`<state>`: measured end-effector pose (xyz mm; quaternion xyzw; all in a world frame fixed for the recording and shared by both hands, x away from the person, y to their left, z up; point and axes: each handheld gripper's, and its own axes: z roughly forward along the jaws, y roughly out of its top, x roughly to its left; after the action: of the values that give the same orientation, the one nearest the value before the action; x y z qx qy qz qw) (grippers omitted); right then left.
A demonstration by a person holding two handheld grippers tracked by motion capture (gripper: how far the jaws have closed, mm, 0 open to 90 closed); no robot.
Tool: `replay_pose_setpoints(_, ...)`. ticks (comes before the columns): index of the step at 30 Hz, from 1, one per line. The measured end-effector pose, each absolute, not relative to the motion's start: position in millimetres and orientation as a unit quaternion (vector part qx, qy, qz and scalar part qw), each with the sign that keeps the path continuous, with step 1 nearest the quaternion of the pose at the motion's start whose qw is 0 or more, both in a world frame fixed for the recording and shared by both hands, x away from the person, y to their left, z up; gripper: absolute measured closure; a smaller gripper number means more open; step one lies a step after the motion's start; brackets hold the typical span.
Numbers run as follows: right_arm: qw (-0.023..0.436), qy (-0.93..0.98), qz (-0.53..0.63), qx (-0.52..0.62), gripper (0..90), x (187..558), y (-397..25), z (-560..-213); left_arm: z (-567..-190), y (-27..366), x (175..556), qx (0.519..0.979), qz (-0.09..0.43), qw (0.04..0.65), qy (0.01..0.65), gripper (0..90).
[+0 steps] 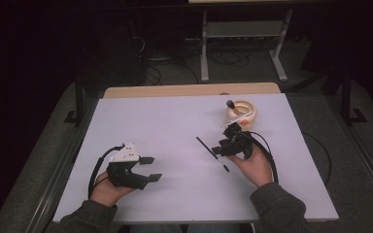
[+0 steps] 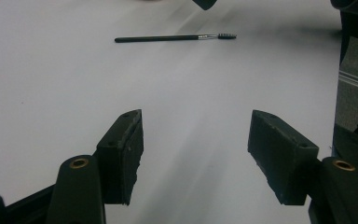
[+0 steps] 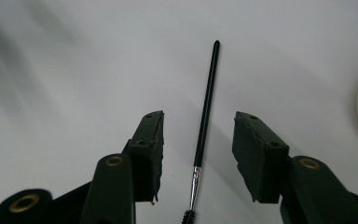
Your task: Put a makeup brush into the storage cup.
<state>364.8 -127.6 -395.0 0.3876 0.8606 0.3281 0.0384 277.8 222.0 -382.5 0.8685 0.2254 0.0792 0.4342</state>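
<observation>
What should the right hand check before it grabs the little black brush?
1. Right gripper open: ok.
2. Spoolie brush lies between its fingers: ok.
3. Fingers level with the handle, not the bristles: ok.
4. Brush lies flat on the white table, nothing on it: ok.
5. Left gripper apart from the brush: ok.
6. Fingers low enough to close on the handle: cannot tell.

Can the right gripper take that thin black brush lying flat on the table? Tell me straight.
Probably yes. The right gripper is open with its jaws on either side of the brush, which lies alone on the white table. Nothing stands between them.
</observation>
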Motion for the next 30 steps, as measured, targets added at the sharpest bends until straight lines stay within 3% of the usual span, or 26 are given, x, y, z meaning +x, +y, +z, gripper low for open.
replay_pose_setpoints(30, 0.037, 0.873, 0.284, 0.394, 74.8, 364, -114, -429, -383, 221, 277, 0.871, 0.077, 0.431, 0.223, 35.6)
